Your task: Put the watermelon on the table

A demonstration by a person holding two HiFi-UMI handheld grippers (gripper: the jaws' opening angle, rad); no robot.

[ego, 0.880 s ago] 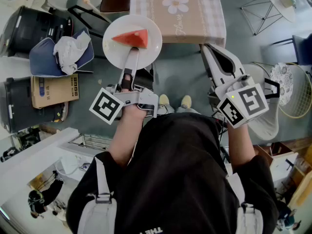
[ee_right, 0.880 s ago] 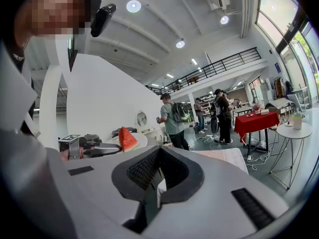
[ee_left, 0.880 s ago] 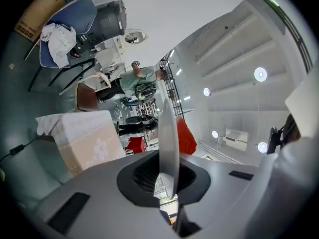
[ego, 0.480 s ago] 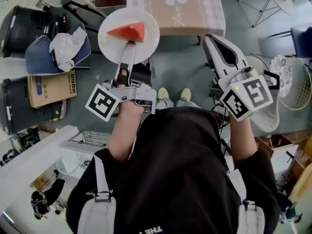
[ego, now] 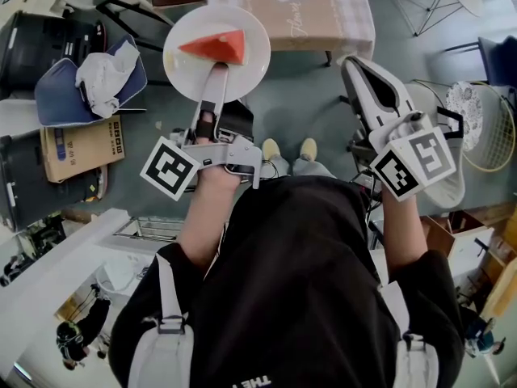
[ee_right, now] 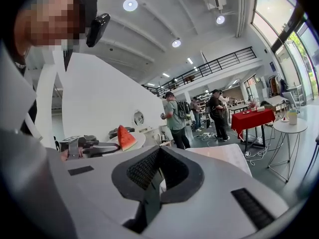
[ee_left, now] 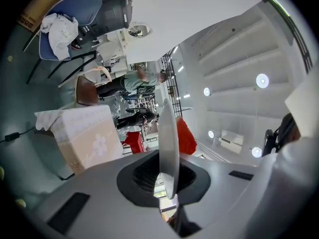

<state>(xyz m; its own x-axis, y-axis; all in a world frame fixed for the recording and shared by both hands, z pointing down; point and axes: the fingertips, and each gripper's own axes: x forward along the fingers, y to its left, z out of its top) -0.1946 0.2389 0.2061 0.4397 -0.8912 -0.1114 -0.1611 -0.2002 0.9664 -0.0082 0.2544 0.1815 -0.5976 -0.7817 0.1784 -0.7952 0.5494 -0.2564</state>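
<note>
The watermelon (ego: pixel 216 45), a red wedge, lies on a white plate (ego: pixel 242 78). The plate is up in the air, not on anything. From the head view it hangs by the near corner of the table (ego: pixel 307 14), the one under the checked cloth with the flower print, and most of it is over bare floor. So I'd judge the job only partly done: the slice is lifted and brought up to the table, but it has not been set down. What is left is to carry the plate over the tabletop, lower it flat and let go.

The left gripper (ego: pixel 216 78) does the carrying. Its fingers (ee_left: pixel 99 193) are squeezed almost fully together on the plate's near rim, and the left gripper view shows the thin white edge (ee_left: pixel 168 148) standing between them with the red wedge just beyond. The plate sticks straight out from that pinch, roughly level.

The right gripper (ego: pixel 358 67) hovers off to the side, well apart from the plate, pointing toward the table's other near corner. Its fingers (ee_right: pixel 99 183) are drawn together with nothing between them, and it touches nothing.
</note>
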